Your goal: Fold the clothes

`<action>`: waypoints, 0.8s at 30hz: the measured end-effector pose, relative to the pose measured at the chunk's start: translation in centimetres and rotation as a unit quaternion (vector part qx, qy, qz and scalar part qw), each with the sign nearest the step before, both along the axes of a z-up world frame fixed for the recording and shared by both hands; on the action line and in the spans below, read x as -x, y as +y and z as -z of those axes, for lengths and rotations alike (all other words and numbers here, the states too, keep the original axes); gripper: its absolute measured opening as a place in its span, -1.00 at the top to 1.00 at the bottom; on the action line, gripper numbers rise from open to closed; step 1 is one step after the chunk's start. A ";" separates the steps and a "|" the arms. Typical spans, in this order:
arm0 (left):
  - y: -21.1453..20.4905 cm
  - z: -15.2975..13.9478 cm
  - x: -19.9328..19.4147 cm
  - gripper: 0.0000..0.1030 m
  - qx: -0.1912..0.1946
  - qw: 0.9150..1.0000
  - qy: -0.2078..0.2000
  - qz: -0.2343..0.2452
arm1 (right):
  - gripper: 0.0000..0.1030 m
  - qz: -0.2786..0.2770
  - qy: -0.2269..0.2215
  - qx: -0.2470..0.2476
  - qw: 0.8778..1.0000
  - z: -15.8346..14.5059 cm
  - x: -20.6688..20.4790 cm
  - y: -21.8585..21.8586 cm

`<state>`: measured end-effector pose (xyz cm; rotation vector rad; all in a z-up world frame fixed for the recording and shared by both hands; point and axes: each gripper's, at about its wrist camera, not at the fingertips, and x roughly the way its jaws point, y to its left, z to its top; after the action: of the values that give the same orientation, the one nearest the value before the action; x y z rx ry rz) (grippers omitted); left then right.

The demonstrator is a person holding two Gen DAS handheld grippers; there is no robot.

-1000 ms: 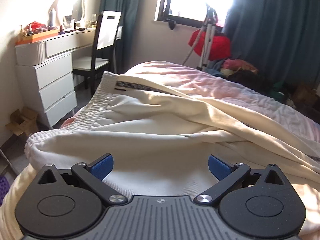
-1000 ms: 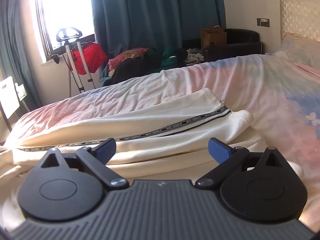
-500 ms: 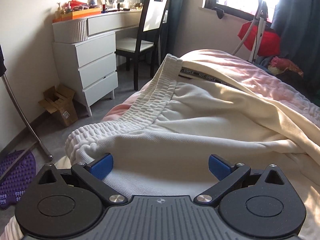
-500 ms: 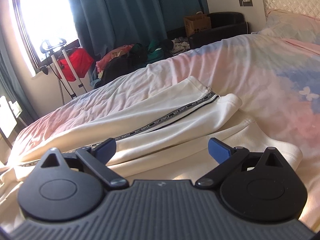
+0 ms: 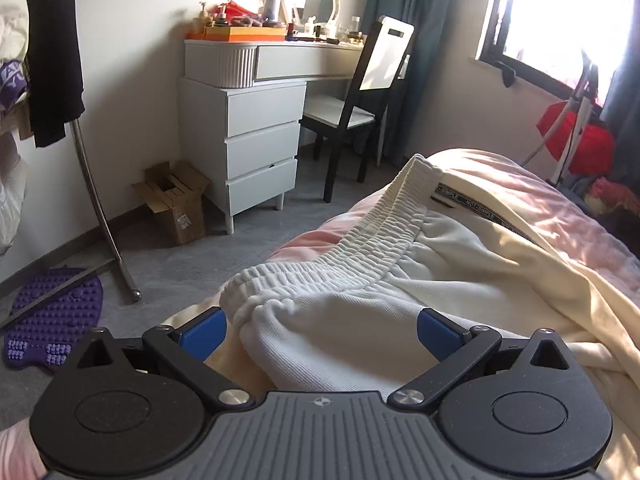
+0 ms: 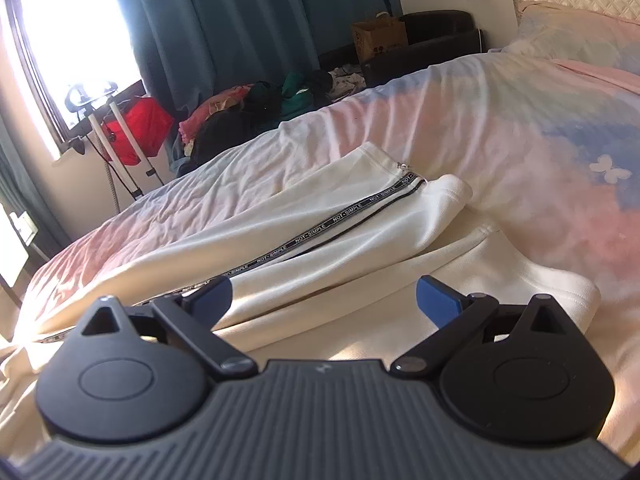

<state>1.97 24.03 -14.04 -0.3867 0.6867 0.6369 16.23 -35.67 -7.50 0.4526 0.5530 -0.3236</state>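
The left gripper (image 5: pixel 320 330) is wide open, and the waistband (image 5: pixel 320 276) of the white trousers (image 5: pixel 400 304) bulges between its fingers. The right gripper (image 6: pixel 322 298) is open too, over the trouser legs (image 6: pixel 344 236) lying on the bed (image 6: pixel 500 120). A dresser (image 5: pixel 256 132) stands far ahead of the left fingers.

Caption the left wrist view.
Open left gripper poised at the elastic waistband of white trousers on the bed.

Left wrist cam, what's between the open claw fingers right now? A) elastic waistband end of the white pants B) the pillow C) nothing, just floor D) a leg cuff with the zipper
A: the left claw is open, its blue pads either side of the ribbed waistband of the white pants, at the edge of the bed.
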 end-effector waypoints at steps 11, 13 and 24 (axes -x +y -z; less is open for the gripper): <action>4.9 3.7 1.3 -0.96 0.244 0.969 -0.016 -0.047 | -0.95 0.003 0.006 -0.015 1.000 0.3 -0.2 -0.6; 5.2 3.7 2.1 -0.92 0.277 0.958 -0.055 -0.042 | -0.95 0.003 0.010 -0.013 1.000 0.3 -0.3 -0.5; 5.0 3.6 3.4 -0.71 0.355 0.929 -0.106 -0.022 | -0.95 0.068 0.005 -0.076 0.995 1.2 0.9 -3.8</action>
<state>-1.44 29.05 -17.65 -1.1296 0.6865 0.3602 15.29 -39.49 -8.75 0.6383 0.5591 -0.4163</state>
